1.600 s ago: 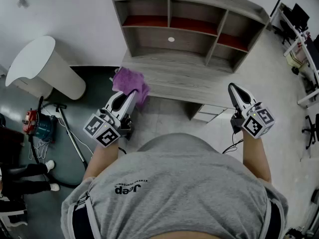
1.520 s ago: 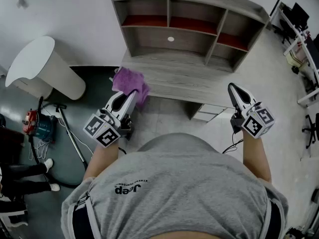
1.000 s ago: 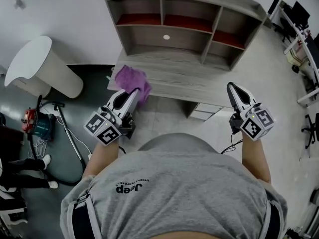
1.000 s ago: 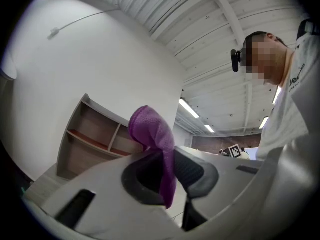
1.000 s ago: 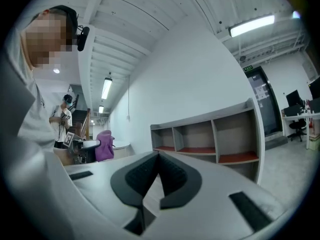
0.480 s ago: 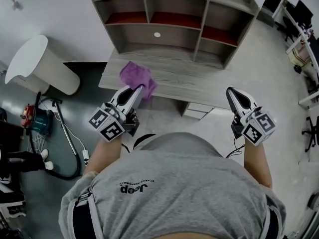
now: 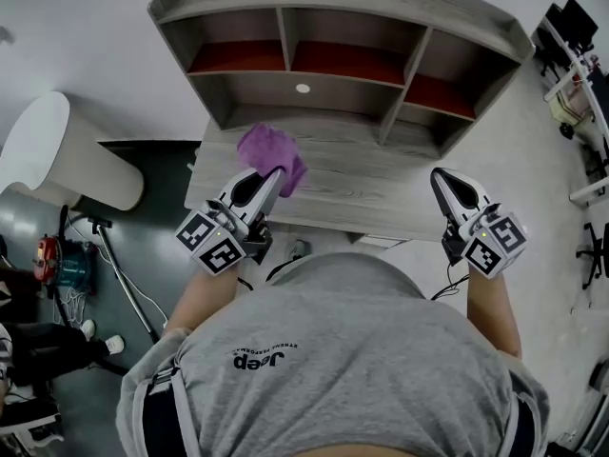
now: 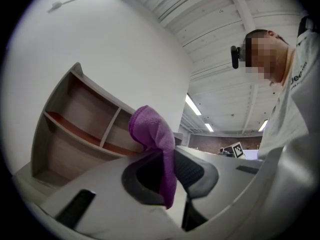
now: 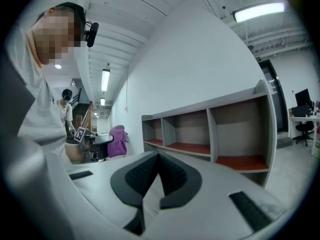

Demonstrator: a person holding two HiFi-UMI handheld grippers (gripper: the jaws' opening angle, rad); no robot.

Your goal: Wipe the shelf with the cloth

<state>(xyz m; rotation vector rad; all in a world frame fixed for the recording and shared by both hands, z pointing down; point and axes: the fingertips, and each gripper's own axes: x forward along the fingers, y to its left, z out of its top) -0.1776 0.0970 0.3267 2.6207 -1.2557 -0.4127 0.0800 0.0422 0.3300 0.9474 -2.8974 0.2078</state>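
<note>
The left gripper (image 7: pixel 274 174) has its jaws clamped on the purple cloth (image 7: pixel 270 148), which sits over the worktop (image 7: pixel 381 184) near its left edge, perhaps touching. The right gripper (image 7: pixel 441 175) is closed and empty. Held by one fold, the cloth could drag free against the shelf (image 7: pixel 347 62).

looks like an office-style lab or workroom: a grey shelf unit (image 7: pixel 328 60) against a white wall, desks (image 7: pixel 582 65) at the head view's upper right, a swivel chair (image 9: pixel 302 126) at the right gripper view's right edge, a strip light (image 9: pixel 258 11) on an open ceiling, and a red machine (image 7: pixel 52 258) with cables at lower left.
</note>
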